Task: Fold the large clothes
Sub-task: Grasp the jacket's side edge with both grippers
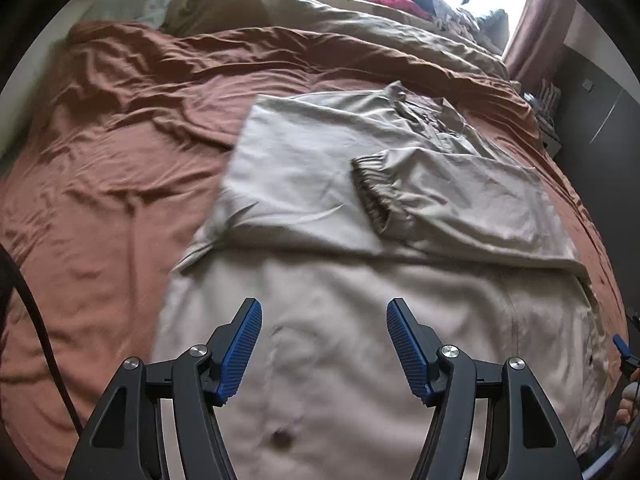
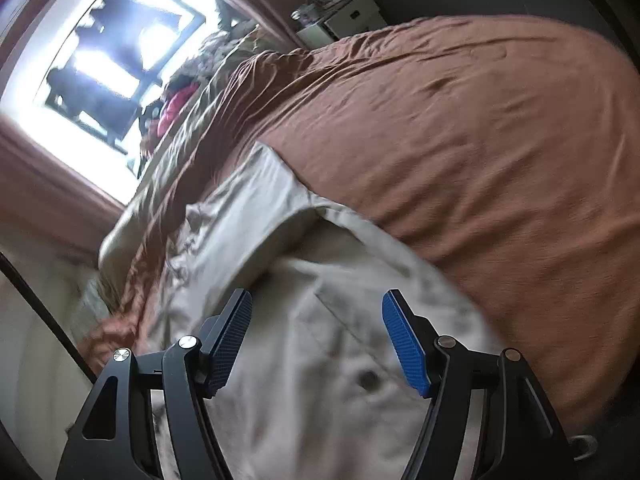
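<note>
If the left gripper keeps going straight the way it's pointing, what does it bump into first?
Most likely the beige jacket. The left gripper is open and empty, and the jacket's flat lower part fills the space between its fingers, with the folded-over sleeve farther ahead. How far above the cloth it is, I can't tell.

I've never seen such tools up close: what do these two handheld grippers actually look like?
Both the left gripper and right gripper have matte black angular linkage arms, round silver pivot bolts, and ribbed blue rubber pads lining the jaws. No markings visible.
</note>
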The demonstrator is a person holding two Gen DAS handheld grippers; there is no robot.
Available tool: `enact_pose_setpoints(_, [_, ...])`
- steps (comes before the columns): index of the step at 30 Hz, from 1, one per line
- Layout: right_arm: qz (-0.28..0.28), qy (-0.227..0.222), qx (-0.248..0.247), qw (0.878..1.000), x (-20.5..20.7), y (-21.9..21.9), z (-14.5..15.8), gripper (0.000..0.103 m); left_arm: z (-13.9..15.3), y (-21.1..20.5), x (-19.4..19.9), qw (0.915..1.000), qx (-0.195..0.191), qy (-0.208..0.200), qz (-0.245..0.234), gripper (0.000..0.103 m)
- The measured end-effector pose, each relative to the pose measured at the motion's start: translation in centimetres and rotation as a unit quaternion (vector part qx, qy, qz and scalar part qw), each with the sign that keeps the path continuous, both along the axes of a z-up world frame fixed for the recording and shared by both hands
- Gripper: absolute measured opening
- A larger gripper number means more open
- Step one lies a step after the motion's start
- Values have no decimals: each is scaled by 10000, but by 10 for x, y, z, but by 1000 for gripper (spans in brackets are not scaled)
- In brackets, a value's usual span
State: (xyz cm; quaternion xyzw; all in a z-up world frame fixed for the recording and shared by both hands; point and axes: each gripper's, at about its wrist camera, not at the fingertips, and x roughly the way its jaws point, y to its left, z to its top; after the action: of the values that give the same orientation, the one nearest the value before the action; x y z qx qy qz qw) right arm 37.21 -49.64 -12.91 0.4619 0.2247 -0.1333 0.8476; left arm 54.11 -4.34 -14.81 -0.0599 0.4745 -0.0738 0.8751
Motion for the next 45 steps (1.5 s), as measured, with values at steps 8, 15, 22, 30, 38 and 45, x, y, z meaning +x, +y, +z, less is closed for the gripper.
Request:
enact_pose_setpoints(8, [361, 353, -542, 9973, -53, 3, 4, 66, -5, 47, -63, 9996, -109, 27, 251, 67])
enact_pose_setpoints(15, [594, 457, -850, 9936, -95, 3, -2, 66, -16, 79, -113, 9982, -237, 53, 541, 67])
enact_pose_setpoints(22, [775, 291, -1049, 9910, -124, -3, -18, 66, -39, 111, -154, 9958, -507, 228, 722, 66])
enact_pose_setpoints(30, [1047, 154, -915, 9902, -123, -10, -41, 66, -61, 118, -166, 9946, -730, 351, 644, 49])
enact_pose_setpoints(38, [1378, 96, -701, 9879, -89, -10, -59, 54, -77, 112, -141, 9943, -784, 450, 558, 39])
enact_pose_setpoints(45, [1616, -322, -116, 9863, -79, -20, -74, 49, -84, 120, -123, 9850, -1422, 563, 802, 37])
